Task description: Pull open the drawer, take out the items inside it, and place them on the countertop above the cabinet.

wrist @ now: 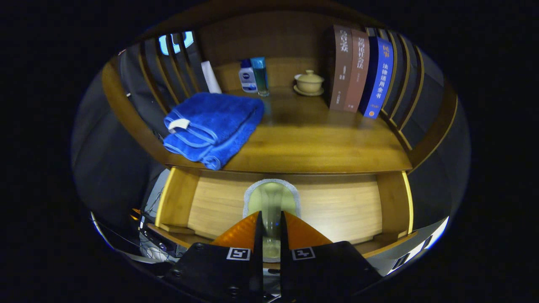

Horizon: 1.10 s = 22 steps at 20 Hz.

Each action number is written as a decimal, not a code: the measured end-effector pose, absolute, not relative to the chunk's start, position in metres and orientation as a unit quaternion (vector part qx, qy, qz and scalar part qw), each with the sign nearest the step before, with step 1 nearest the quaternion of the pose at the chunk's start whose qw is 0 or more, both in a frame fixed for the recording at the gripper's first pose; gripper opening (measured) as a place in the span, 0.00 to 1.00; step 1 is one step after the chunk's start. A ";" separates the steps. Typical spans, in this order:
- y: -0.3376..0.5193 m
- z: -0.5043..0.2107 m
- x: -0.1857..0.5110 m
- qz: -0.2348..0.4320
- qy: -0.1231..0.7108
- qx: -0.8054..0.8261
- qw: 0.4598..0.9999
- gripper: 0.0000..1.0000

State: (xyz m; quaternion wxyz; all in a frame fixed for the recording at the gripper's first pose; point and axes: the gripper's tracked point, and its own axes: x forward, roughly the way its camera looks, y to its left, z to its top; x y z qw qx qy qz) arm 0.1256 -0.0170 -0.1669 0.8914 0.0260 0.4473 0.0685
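Observation:
The wooden drawer (337,210) stands pulled open below the countertop (320,147). My gripper (271,216) is over the drawer's middle, its fingers close together and pressing on a pale yellow-green rounded item with a grey rim (271,195). The item sticks out ahead of the fingertips, and its lower part runs back between them. Against the light wood of the drawer's floor I cannot tell whether the item rests on it or is lifted. A folded blue towel (212,126) lies on the countertop's left part, overhanging the front edge.
At the back of the countertop stand a white bottle (247,76), a teal bottle (260,75) and a lidded ceramic cup on a saucer (309,82). Three upright books (360,69) lean at the right. Slatted wooden sides (168,71) flank the shelf. Cables and gear (149,235) lie at the lower left.

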 end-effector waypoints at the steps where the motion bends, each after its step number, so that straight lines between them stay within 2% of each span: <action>1: -0.017 -0.154 0.130 0.069 0.440 0.029 0.895 0.21; 6: -0.034 -0.123 0.193 0.034 0.411 0.007 0.911 0.21; 14: -0.052 -0.169 0.290 -0.010 0.441 0.004 0.898 0.21; 19: -0.050 -0.184 0.309 0.001 0.460 -0.001 0.888 0.21; 22: -0.046 -0.181 0.310 -0.002 0.455 0.012 0.890 0.25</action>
